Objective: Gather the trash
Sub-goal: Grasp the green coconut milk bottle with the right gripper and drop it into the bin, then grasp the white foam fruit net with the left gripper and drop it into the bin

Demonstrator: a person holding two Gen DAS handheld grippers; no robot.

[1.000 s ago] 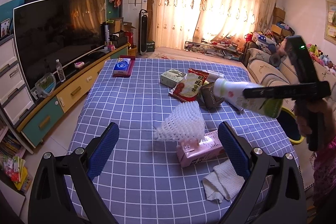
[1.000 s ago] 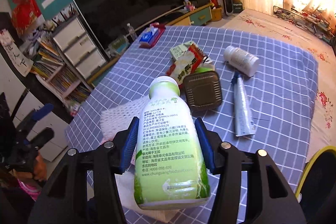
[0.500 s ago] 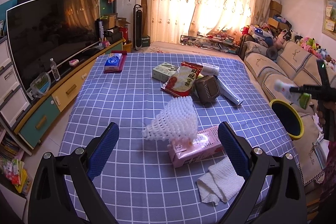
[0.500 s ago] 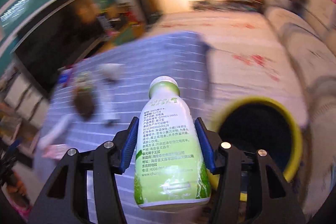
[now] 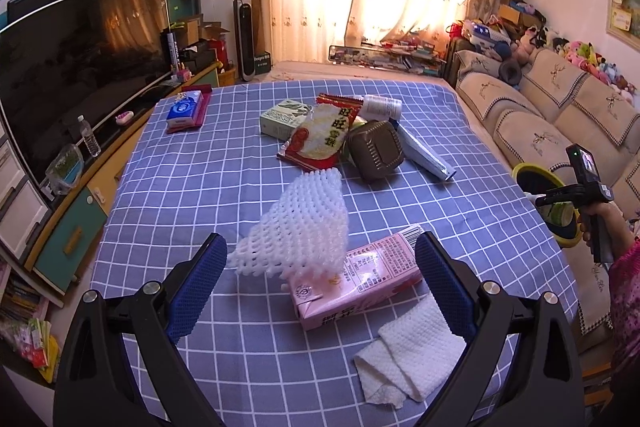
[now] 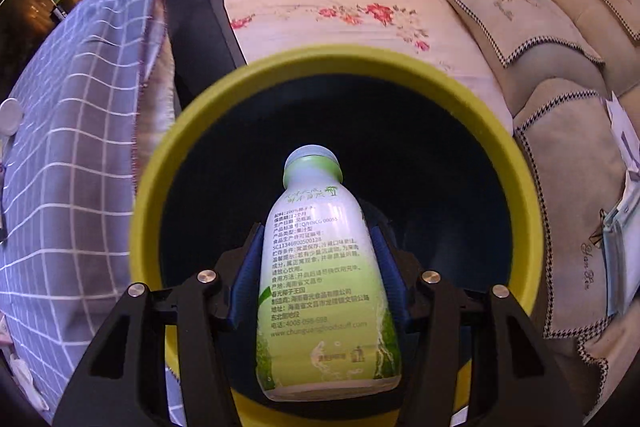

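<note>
My right gripper (image 6: 318,247) is shut on a white and green drink bottle (image 6: 320,267) and holds it neck-first over the dark mouth of the yellow-rimmed bin (image 6: 156,163). The bin (image 5: 536,171) and that gripper also show at the right in the left wrist view. My left gripper (image 5: 320,267) is open and empty above a white foam net (image 5: 300,227) and a pink carton (image 5: 356,279) on the checked table (image 5: 200,187). Further back lie a red snack bag (image 5: 320,139), a brown box (image 5: 376,147), a tube (image 5: 424,155), a green box (image 5: 280,115) and a white bottle (image 5: 382,107).
A white cloth (image 5: 408,351) lies near the table's front edge. A blue tissue pack (image 5: 185,109) sits at the far left. A sofa (image 5: 540,107) runs along the right, a TV (image 5: 80,59) and cabinet along the left. The bin stands between table and sofa.
My right gripper has carried the bottle off the table, swung right and tipped down over the bin. My left gripper has stayed open over the foam net, shifting slightly.
</note>
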